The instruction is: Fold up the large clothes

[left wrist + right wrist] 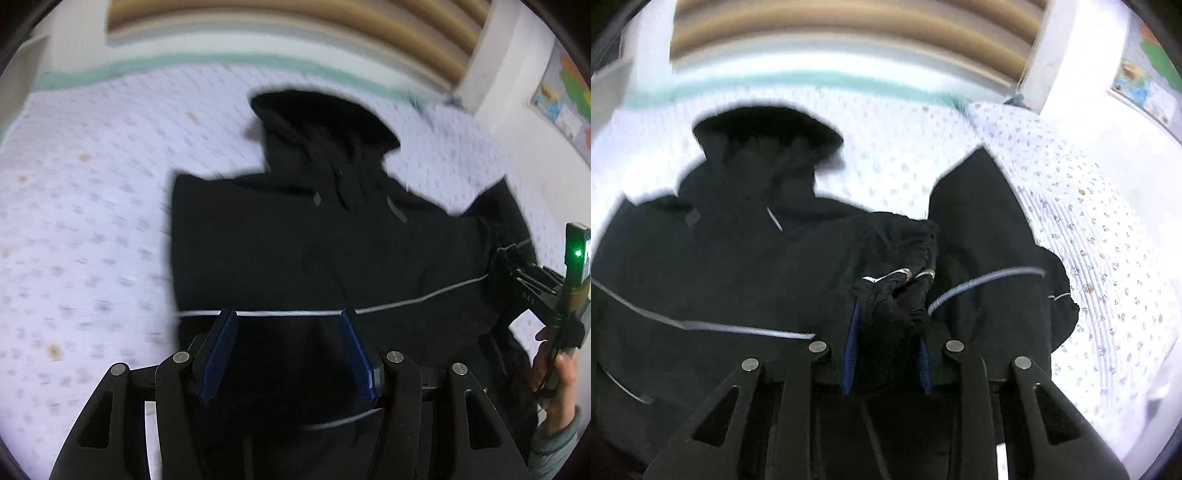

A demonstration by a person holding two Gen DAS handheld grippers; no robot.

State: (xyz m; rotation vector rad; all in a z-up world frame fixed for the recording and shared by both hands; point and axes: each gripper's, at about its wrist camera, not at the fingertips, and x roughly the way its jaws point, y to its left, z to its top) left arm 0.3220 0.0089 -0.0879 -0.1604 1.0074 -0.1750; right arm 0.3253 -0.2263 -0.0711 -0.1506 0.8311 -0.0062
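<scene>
A black hooded jacket (332, 240) lies spread across the middle of both wrist views on a bed with a pale dotted sheet (92, 203), its hood (321, 114) pointing to the upper centre of the frame toward the headboard (280, 22). The left side of the body looks to sit in a straight vertical edge at centre left of the left wrist view, which suggests one side may already be turned in; the fold appears to be at an early-to-middle stage, with the right sleeve and the lengthwise folds still to do. In the right wrist view the right gripper (886, 317) has its blue fingers closed around a bunched wad of black cloth with a pale-edged cuff (905, 275), seemingly the sleeve end, lifted just above the body. The left gripper (288, 354) hangs at lower centre of its own view with its blue fingers spread wide and nothing between them, above the jacket's lower half near a thin white piping line (295, 313). Open sheet runs broad along the left and top of both frames. To the right the room is tighter: the sheet edge and a white wall (517, 155) with a coloured poster (565, 99) crowd the upper right. Both frames are blurred.
</scene>
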